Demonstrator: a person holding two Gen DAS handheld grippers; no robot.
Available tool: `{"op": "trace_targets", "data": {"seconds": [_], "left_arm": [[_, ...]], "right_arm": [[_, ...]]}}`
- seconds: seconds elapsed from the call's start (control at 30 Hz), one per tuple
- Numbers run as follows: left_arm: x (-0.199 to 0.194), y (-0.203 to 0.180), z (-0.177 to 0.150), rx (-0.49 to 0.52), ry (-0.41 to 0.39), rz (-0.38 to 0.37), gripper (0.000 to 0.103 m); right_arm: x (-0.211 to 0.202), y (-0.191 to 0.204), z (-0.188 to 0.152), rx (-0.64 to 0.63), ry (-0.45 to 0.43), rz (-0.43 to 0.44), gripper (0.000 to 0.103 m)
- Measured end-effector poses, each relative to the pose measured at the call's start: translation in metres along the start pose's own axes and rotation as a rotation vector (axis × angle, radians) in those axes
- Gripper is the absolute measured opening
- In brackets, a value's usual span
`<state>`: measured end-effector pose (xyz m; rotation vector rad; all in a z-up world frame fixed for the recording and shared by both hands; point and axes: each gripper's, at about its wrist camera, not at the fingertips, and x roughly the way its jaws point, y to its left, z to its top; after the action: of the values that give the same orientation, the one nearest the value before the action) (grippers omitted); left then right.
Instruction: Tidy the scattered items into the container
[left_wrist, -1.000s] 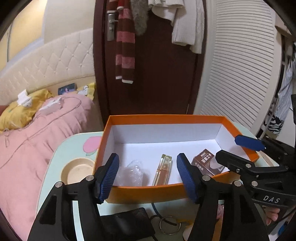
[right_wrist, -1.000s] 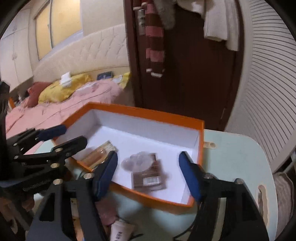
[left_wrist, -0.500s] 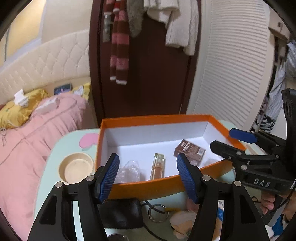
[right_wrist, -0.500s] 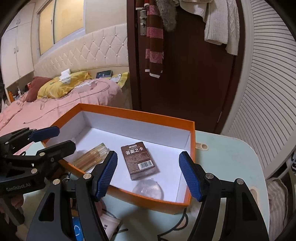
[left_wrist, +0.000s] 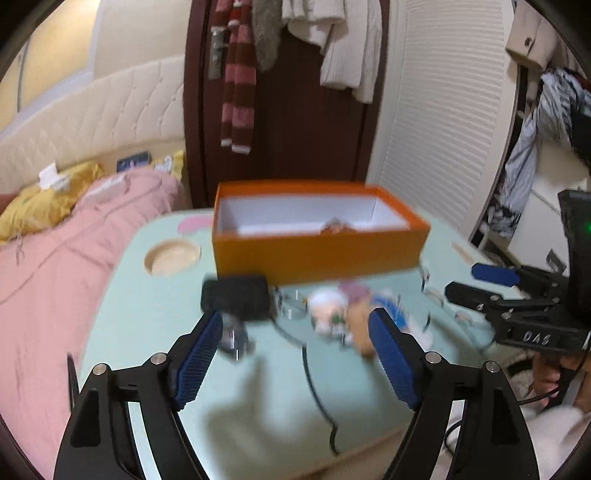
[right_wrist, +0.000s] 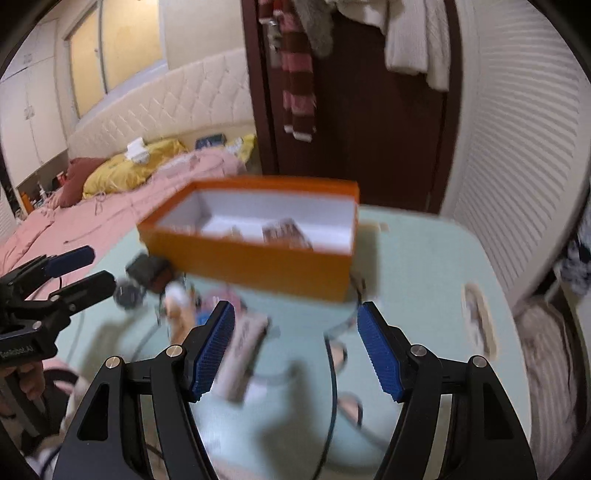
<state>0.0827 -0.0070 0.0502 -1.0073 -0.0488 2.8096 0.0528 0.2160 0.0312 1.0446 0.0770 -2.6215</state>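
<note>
Orange box (left_wrist: 317, 245) sits toward the far edge of the mint-green desk (left_wrist: 155, 314), open top, white inside. Already in it: a brown card pack (right_wrist: 286, 232) and something small beside it (too blurred to name). Loose items lie in a strip on the desk just in front of the box's near wall: black pouch (left_wrist: 236, 295), a metal ring (left_wrist: 291, 306), a small plush figure (left_wrist: 327, 312), a pale tube (right_wrist: 243, 347) nearer the desk's right side. A black cable (left_wrist: 314, 384) runs from the pouch area toward the near edge.

Left gripper (left_wrist: 295, 365): jaws apart, nothing between them, and they've just been opening wider. It's aimed at the pouch/plush cluster. Right gripper (right_wrist: 295, 350): jaws apart, empty, with the tube just beside its left pad.

Judgement: box partly filled, most of the clutter not yet in. Looks like the approach to the next pick.

Risks from here:
- Items are packed tight, so jaws closing on one could drag or flick a neighbour off the desk.
- The cable could snag a finger, or get lifted with the pouch and sweep the ring along.
- Both grippers heading to the same strip (they could collide).
- Both views are blurred, so aim is uncertain.
</note>
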Motion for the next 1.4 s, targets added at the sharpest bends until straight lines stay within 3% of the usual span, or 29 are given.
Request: {"op": "trace_targets", "data": {"seconds": [0.17, 0.37, 0.47, 0.53, 0.93, 1.4], "left_arm": [[0.025, 0.007, -0.018, -0.05, 0.105, 0.031, 0.081], [0.035, 0.009, -0.025, -0.064, 0.135, 0.05, 0.084], [0.041, 0.0, -0.028, -0.016, 0.16, 0.082, 0.103], [0.044, -0.003, -0.029, 0.007, 0.172, 0.096, 0.103], [0.044, -0.006, -0.028, 0.031, 0.178, 0.096, 0.103], [0.044, -0.006, -0.029, 0.033, 0.176, 0.095, 0.103]], "right_arm": [[0.015, -0.01, -0.014, 0.038, 0.106, -0.016, 0.07], [0.037, -0.011, -0.019, 0.028, 0.205, -0.042, 0.073], [0.039, -0.011, -0.021, 0.013, 0.215, -0.065, 0.085], [0.044, -0.01, -0.023, 0.0, 0.237, -0.07, 0.103], [0.048, -0.016, -0.037, -0.011, 0.227, -0.061, 0.103], [0.042, -0.013, -0.023, -0.026, 0.22, -0.048, 0.103]]}}
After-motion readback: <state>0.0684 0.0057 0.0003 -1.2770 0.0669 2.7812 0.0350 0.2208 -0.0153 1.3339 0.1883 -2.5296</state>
